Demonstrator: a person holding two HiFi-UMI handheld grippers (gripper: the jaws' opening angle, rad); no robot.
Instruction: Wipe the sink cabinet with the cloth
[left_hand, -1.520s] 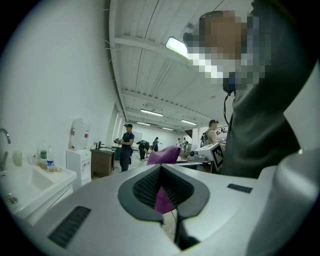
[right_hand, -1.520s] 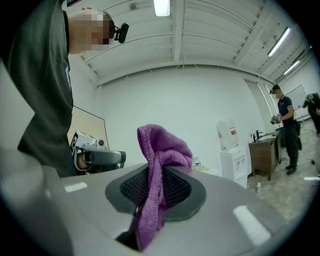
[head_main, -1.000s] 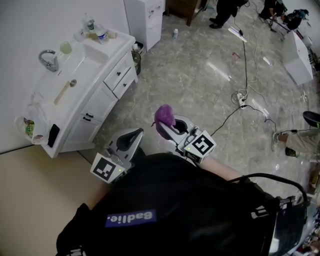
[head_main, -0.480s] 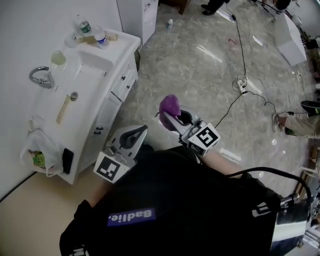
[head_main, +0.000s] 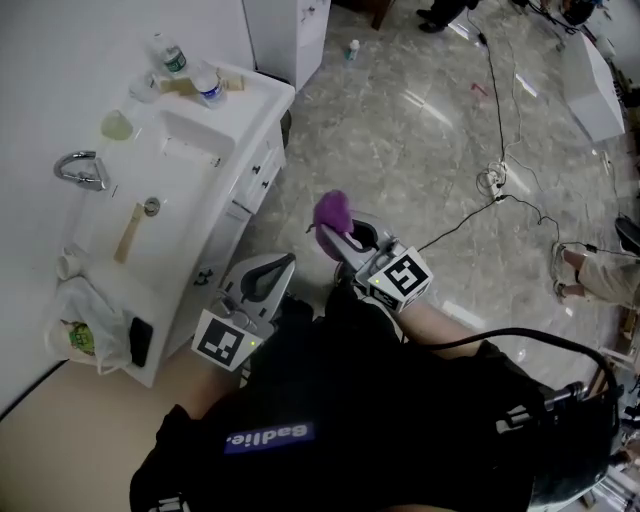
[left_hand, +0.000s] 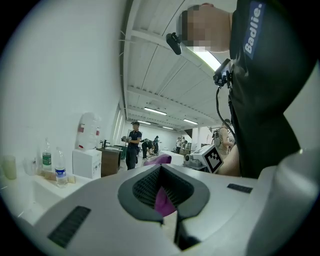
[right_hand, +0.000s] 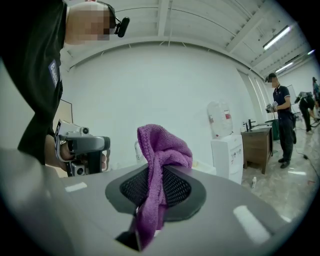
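You've stepped closer: the white sink cabinet (head_main: 255, 105) sits left of your right claw (head_main: 333, 236), which pinches the purple terry cloth (head_main: 330, 211). The left claw (head_main: 283, 264) is closed and empty, and wiping hasn't begun.

Head view: sink cabinet (head_main: 255, 115) at left, against the wall. Faucet (head_main: 80, 170) on its wall side, bottles (head_main: 207, 85) at its far end, bag (head_main: 85, 325) hanging off the near end. Cloth (head_main: 331, 213) pinched in right claw (head_main: 345, 235), over the floor (head_main: 420, 130), right of the cabinet. Left claw (head_main: 265, 275) between cabinet and right claw, nearer the person. Power strip (head_main: 492, 182) on floor, far right.
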